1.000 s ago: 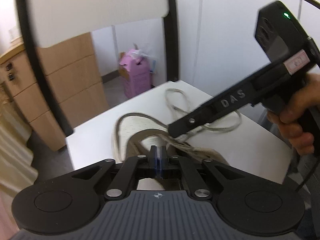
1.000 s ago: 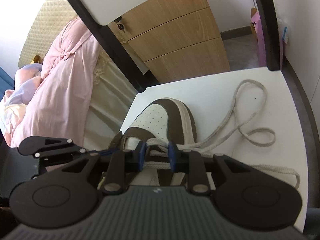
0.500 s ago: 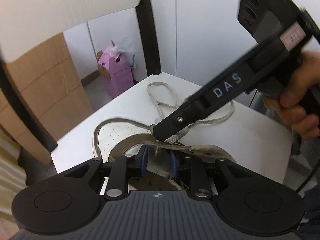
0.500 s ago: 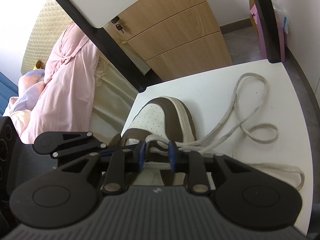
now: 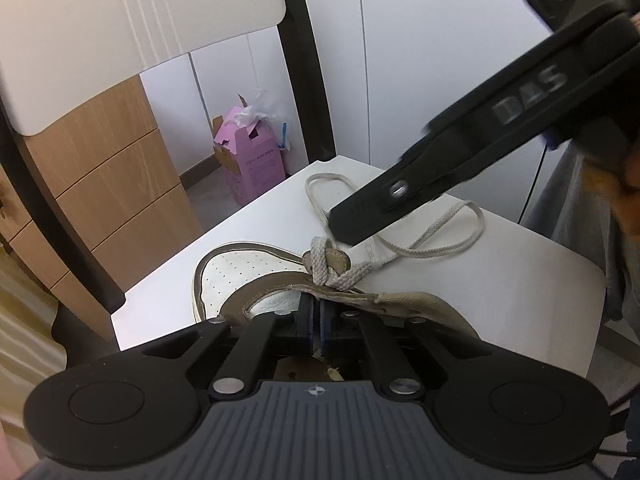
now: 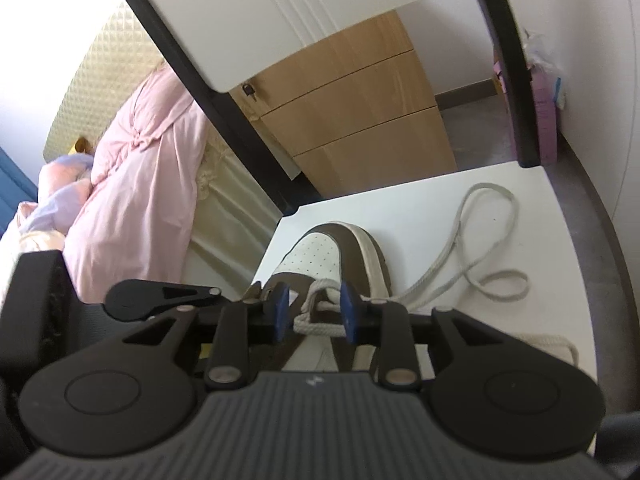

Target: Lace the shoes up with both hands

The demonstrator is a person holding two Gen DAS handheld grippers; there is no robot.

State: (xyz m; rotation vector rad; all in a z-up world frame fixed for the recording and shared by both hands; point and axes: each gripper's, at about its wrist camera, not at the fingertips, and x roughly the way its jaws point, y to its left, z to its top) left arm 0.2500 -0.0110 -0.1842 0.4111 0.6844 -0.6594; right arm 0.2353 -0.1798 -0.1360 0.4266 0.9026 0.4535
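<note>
A brown and white shoe [image 5: 244, 268] lies on a white chair seat [image 5: 500, 300], its toe pointing away. A beige lace [image 5: 436, 236] is threaded through the first eyelets [image 5: 326, 264] and trails in loops over the seat. My left gripper [image 5: 316, 320] is shut, its blue pads pinching the edge of the shoe's brown eyelet flap [image 5: 360, 298]. My right gripper [image 6: 314, 312] hovers over the crossed lace [image 6: 316, 304]; its jaws are opening, the lace lies between the pads, and they do not press on it. In the left wrist view a right gripper finger [image 5: 360, 220] hangs just above the eyelets.
The chair's backrest and black posts [image 5: 304, 80] rise behind the seat. Beyond are a wooden drawer unit [image 6: 360, 120], a pink carton [image 5: 252, 160] on the floor and a bed with pink bedding [image 6: 140, 184] at the left. A hand [image 5: 628, 200] holds the right gripper.
The left jaws opened around the eyelet flap and then shut on it. The right gripper rose a little, and its pads spread apart from the lace.
</note>
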